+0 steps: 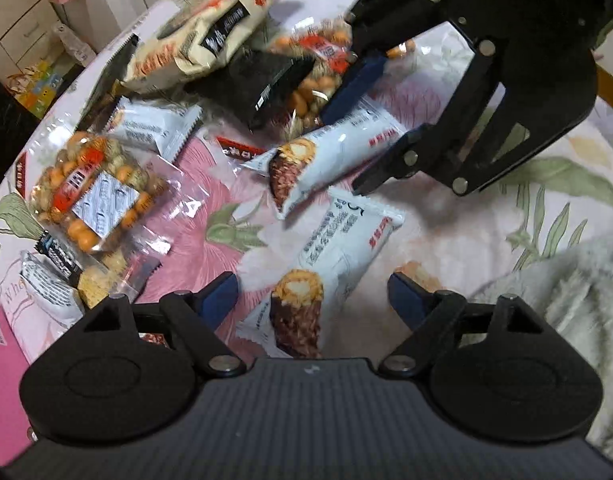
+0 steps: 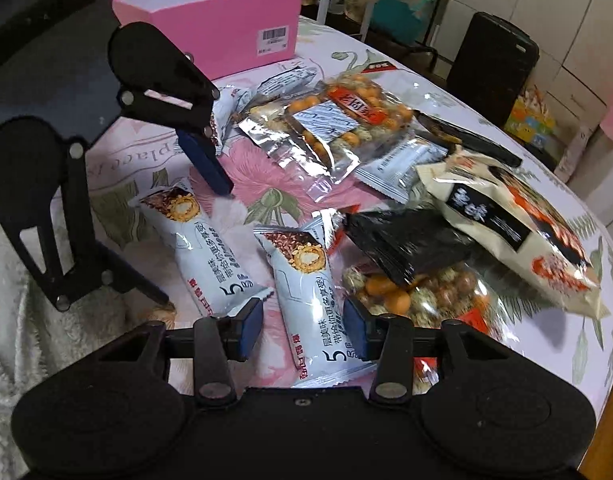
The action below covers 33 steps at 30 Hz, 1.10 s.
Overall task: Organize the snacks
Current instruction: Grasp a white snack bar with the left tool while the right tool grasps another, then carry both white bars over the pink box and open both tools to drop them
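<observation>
Glossy oblong snack bar (image 2: 306, 300) (crinkled ends) between right gripper (image 2: 304, 330) jaws.

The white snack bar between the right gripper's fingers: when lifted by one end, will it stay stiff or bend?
The white snack bar probably stays fairly stiff: its wrapper looks filled along its length. The glossy film may slip in the right gripper. It looks light.

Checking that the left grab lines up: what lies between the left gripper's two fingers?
A white snack bar lies on the tablecloth between the left gripper's fingers, touching neither; the left wrist view shows it.
</observation>
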Each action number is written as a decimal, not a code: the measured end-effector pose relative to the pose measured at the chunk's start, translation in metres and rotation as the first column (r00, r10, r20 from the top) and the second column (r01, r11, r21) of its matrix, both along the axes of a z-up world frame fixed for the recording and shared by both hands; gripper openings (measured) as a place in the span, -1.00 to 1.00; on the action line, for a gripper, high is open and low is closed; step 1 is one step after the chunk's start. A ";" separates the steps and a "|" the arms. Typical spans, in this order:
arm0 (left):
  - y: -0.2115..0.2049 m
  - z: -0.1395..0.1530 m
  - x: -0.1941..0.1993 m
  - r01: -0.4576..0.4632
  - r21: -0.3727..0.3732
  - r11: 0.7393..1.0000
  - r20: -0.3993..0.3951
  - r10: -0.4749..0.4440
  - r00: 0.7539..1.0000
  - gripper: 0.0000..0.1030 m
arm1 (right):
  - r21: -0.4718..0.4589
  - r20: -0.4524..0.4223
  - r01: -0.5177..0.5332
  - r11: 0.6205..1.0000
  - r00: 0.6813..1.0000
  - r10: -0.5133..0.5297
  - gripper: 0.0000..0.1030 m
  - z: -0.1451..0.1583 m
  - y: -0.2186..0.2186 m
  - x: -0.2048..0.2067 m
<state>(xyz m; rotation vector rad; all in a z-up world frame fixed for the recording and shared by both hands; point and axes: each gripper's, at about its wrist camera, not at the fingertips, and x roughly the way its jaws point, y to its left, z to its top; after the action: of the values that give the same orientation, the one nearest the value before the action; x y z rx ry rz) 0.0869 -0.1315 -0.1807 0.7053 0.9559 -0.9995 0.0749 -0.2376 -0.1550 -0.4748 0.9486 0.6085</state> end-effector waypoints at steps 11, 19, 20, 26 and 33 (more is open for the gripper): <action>0.025 0.020 0.004 -0.207 -0.005 0.978 -0.081 0.206 0.975 -0.42 | 0.116 -0.072 0.206 0.972 0.977 -0.198 -0.30 0.007 -0.001 0.005; 0.069 0.028 0.000 -0.370 -0.002 0.929 -0.209 0.361 0.909 -0.43 | 0.192 -0.234 0.425 0.885 0.895 -0.379 -0.31 0.007 -0.003 -0.009; 0.072 0.030 -0.001 -0.385 0.000 0.923 -0.218 0.376 0.901 -0.43 | 0.204 -0.252 0.446 0.872 0.884 -0.393 -0.31 0.009 -0.003 -0.012; 0.099 0.049 -0.004 -0.467 -0.010 0.884 -0.283 0.445 0.849 -0.43 | 0.257 -0.330 0.486 0.835 0.856 -0.397 -0.30 0.031 0.010 -0.018; 0.132 0.065 -0.012 -0.502 0.023 0.864 -0.341 0.479 0.809 -0.43 | 0.300 -0.360 0.408 0.862 0.885 -0.294 -0.30 0.076 0.052 -0.035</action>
<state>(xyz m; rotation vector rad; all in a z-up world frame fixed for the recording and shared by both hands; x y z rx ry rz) 0.0750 0.0006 -0.1153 0.1983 1.3162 -0.6893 0.0401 -0.1854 -0.0795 0.1425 1.1494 0.5111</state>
